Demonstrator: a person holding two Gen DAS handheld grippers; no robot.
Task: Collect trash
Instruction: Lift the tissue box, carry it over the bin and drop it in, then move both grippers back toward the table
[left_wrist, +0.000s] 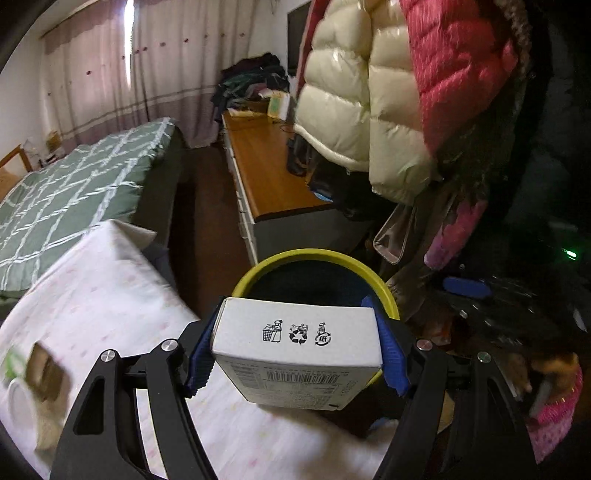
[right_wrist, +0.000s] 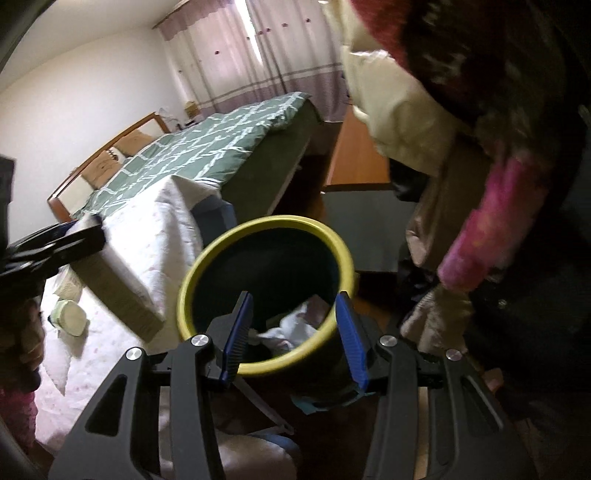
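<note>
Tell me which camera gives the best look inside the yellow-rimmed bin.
The right wrist view: it looks down into the bin, showing crumpled white trash at the bottom. In the left wrist view the white box held by the left gripper hides most of the opening.

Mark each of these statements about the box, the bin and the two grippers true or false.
1. The left gripper grips a white box. True.
2. The bin has a red rim. False: the rim is yellow-green.
3. The right gripper holds a bottle. False: nothing sits between its pads.
4. The bin already holds crumpled paper. True.
5. The box lies inside the bin. False: it is held in the gripper, at the rim.
</note>
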